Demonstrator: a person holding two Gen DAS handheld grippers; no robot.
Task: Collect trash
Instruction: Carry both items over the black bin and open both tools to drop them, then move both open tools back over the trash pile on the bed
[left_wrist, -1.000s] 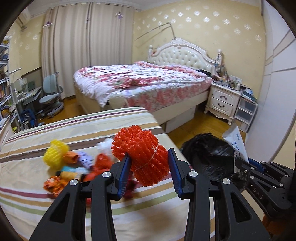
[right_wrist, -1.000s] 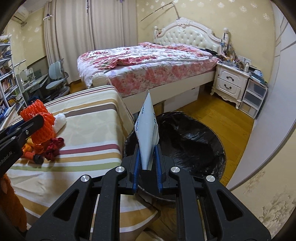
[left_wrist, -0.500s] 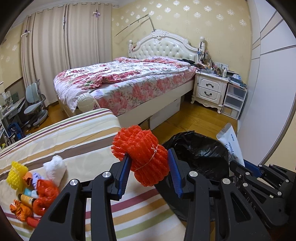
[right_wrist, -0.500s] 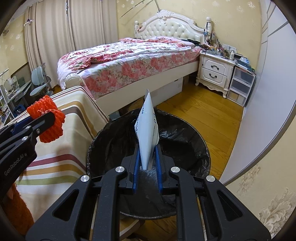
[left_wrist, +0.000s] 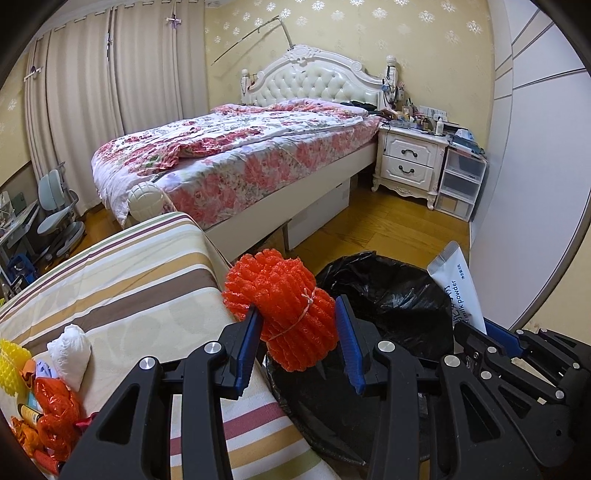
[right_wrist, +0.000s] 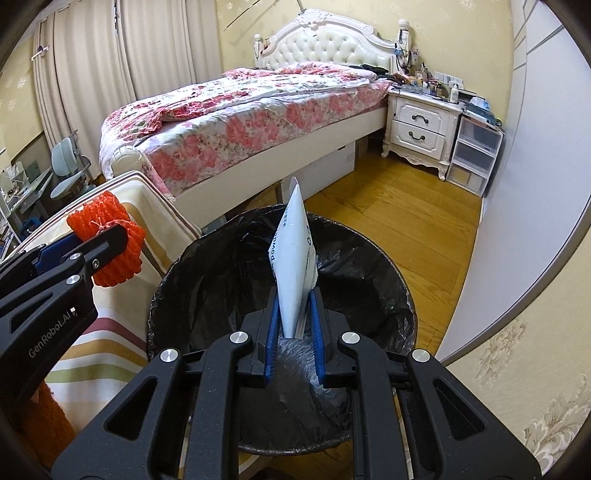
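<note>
My left gripper (left_wrist: 298, 332) is shut on an orange foam net bundle (left_wrist: 280, 306) tied with a rubber band, held at the striped bed's edge beside the bin; it also shows in the right wrist view (right_wrist: 107, 245). My right gripper (right_wrist: 293, 321) is shut on a white milk powder sachet (right_wrist: 293, 254) and holds it upright over the open black-lined trash bin (right_wrist: 369, 258). The sachet (left_wrist: 458, 288) and the bin (left_wrist: 384, 284) also show at the right of the left wrist view. More trash (left_wrist: 48, 384) lies on the striped bed at lower left: a white wad, yellow net, orange wrappers.
The striped bed (left_wrist: 140, 280) stands left of the bin. A floral bed (left_wrist: 240, 158), a white nightstand (left_wrist: 410, 162) and plastic drawers (left_wrist: 461, 184) stand behind. Wooden floor (right_wrist: 399, 206) lies beyond the bin; a wall (right_wrist: 535, 184) runs along the right.
Both grippers have moved right, off the striped bed toward the bin. The right gripper now holds the sachet over the bin's opening; the left has carried the orange bundle to the bed's edge.
</note>
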